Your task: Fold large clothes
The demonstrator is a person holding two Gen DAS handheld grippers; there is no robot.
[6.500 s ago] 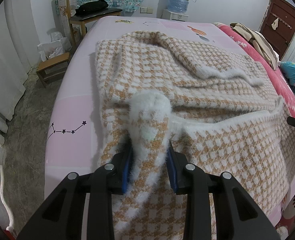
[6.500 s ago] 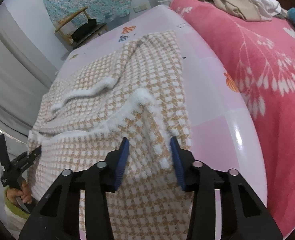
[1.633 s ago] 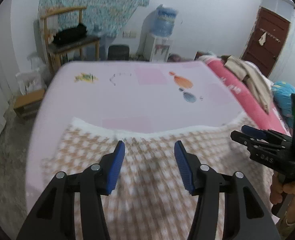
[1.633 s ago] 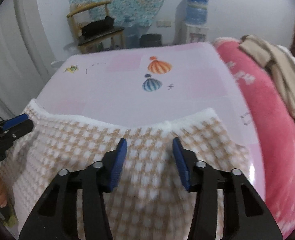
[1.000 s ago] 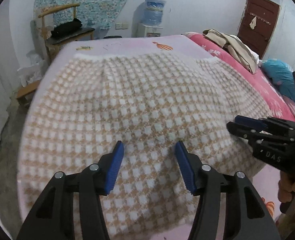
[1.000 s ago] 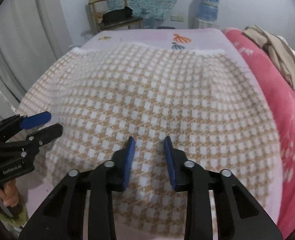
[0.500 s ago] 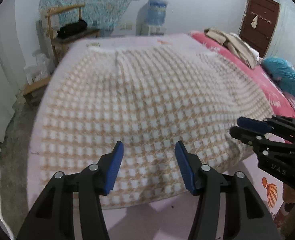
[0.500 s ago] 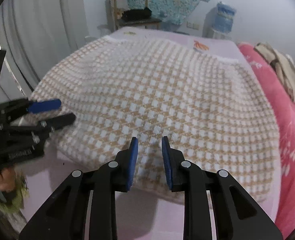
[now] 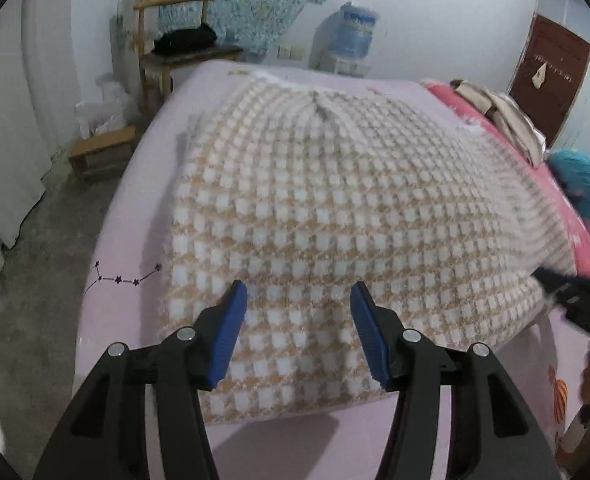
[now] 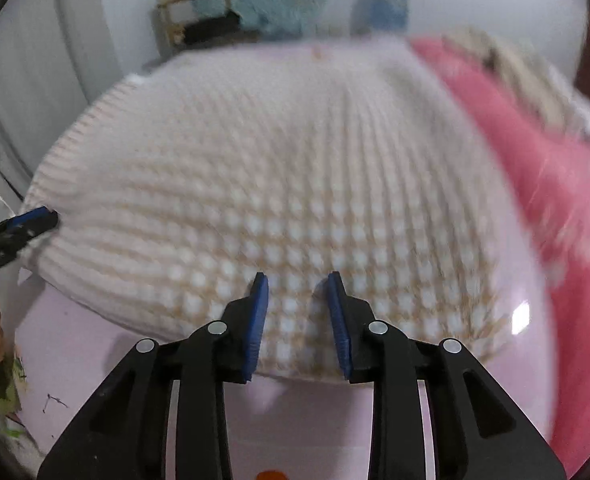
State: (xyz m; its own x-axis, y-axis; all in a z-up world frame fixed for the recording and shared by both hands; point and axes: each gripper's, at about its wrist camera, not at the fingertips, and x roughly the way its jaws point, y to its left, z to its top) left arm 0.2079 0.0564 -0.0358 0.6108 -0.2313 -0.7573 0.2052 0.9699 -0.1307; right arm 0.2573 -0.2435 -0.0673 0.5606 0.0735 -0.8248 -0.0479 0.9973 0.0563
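Pointing steeply down, left gripper (image 9: 298,304) stands half-open and empty; right gripper (image 10: 297,292) narrow, opening, empty. Checked garment (image 9: 335,216) lies flat, running crosswise on bed (image 9: 127,216).

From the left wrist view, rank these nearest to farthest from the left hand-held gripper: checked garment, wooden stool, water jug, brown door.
From the left hand-held gripper:
1. Checked garment, directly under and ahead of the jaws, on the bed.
2. Wooden stool, on the floor to the left.
3. Water jug, by the far wall, and brown door, far right; too close to call.
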